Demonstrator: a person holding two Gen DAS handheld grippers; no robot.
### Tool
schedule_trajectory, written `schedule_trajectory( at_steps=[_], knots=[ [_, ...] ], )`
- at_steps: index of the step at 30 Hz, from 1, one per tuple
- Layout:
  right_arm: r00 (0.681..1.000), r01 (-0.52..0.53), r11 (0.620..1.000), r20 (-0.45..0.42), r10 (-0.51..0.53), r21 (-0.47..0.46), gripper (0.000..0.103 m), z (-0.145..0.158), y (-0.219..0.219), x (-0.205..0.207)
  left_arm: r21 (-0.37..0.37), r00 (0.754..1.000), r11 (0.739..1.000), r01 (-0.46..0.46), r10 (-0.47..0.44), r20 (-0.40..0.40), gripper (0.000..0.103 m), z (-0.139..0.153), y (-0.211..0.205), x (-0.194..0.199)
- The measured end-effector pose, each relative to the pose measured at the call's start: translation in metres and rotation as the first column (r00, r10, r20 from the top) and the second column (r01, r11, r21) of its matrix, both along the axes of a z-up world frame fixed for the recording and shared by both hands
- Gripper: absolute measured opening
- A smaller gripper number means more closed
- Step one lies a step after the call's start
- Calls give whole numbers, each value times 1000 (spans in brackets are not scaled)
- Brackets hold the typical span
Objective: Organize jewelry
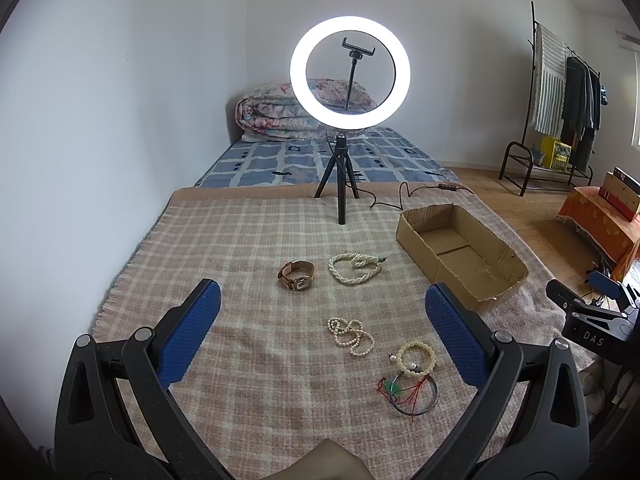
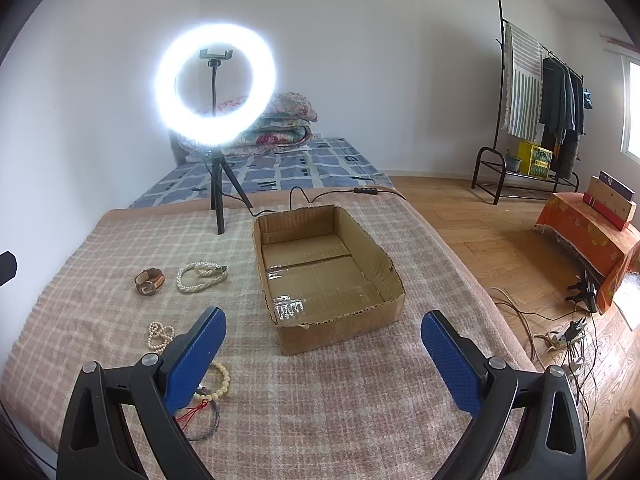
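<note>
1. Blanket: pink and cream plaid.
2. Box: plain brown cardboard.
3. Watch: brown strap, gold-toned face.
4. Pearls: white strands.
5. Bracelet: pale cream beads.
6. Bangle: dark hoop, red cord, green bit.
7. Left gripper and right gripper: blue pads, black arms.
8. Ring light: white glow, black tripod.
9. Sheet: blue and grey checks.

box open (tripod behind)
</note>
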State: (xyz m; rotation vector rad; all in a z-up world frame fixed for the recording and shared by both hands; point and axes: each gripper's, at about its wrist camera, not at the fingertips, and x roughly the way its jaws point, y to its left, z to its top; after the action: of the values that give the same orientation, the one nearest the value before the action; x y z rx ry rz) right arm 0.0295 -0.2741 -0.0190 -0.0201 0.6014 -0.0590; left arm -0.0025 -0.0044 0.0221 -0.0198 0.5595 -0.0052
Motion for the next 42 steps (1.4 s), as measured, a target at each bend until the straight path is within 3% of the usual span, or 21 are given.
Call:
schedule_trajectory(
  at_steps=[42],
  knots=[
    [1000, 0, 1000, 7, 0, -1, 99, 0, 3, 1, -9, 1000, 1000, -2, 2, 7, 103, 0, 3, -2]
  ],
)
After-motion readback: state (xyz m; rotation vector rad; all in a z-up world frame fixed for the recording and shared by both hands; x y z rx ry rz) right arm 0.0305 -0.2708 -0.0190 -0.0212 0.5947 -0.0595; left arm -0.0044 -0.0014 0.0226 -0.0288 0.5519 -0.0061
